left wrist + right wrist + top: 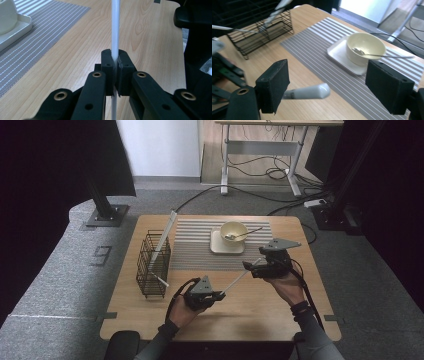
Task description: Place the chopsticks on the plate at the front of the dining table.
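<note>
A long white rod slants up and to the right over the front of the wooden table. My left gripper is shut on its lower end; in the left gripper view the jaws clamp the rod between their pads. My right gripper is at the rod's upper end. In the right gripper view its jaws stand wide open, with the rod's rounded tip between them, close to the left jaw and far from the right one.
A cream bowl holding a metal spoon sits on a small tray on a striped mat. A black wire rack at the left holds two white utensils. A desk and cables lie beyond the table.
</note>
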{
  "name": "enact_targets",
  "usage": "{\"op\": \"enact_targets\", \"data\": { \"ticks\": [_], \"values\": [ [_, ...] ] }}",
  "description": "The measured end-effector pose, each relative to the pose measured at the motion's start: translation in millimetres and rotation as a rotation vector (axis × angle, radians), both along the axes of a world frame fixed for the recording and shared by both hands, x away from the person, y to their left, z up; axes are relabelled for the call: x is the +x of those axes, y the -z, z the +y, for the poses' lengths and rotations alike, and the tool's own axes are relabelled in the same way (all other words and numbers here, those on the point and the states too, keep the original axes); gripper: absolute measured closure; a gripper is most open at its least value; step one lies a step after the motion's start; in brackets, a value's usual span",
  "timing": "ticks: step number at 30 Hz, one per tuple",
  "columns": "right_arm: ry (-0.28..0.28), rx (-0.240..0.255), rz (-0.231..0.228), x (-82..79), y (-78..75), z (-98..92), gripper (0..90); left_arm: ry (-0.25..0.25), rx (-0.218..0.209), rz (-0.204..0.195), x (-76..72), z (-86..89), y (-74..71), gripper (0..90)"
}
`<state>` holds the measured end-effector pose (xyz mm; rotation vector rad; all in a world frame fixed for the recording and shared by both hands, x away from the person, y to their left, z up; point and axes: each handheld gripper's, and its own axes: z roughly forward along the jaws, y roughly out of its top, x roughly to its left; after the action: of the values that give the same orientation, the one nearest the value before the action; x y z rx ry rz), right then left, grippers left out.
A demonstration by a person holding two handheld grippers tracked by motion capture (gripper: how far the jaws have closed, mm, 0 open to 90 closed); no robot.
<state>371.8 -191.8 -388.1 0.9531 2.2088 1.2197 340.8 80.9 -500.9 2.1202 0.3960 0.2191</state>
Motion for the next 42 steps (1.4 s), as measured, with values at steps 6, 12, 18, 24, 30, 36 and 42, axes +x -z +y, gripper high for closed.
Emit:
{"op": "enact_targets", "data": {
  "ticks": [6,12,18,24,30,36,42],
  "values": [
    [0.047,-0.010,0.009,6.2,15.0,-13.4,18.1,-0.007,-0.006,0.006,0.2,1.2,-0.4,84.9],
    [0.079,-0.013,0.029,12.0,30.4,-24.5,17.8,-0.009,-0.012,0.004,0.0,1.8,-0.8,84.7],
    [0.111,-0.031,0.052,17.4,45.2,-31.6,18.1,-0.008,-0.009,-0.003,-0.7,2.4,-2.3,84.5],
    [0.108,-0.008,0.034,12.0,41.9,-34.8,15.2,-0.021,0.013,0.015,1.5,1.7,1.0,84.6],
    [0.096,0.013,0.046,5.0,47.2,-45.4,10.7,-0.046,0.040,0.022,3.6,1.2,3.3,84.6],
    [0.115,0.013,0.055,-0.1,62.1,-54.7,0.0,-0.067,0.055,0.039,6.8,0.9,5.4,84.6],
    [0.139,-0.001,0.058,-4.2,79.9,-64.9,0.0,-0.089,0.064,0.059,10.4,2.5,6.3,84.5]
  ]
}}
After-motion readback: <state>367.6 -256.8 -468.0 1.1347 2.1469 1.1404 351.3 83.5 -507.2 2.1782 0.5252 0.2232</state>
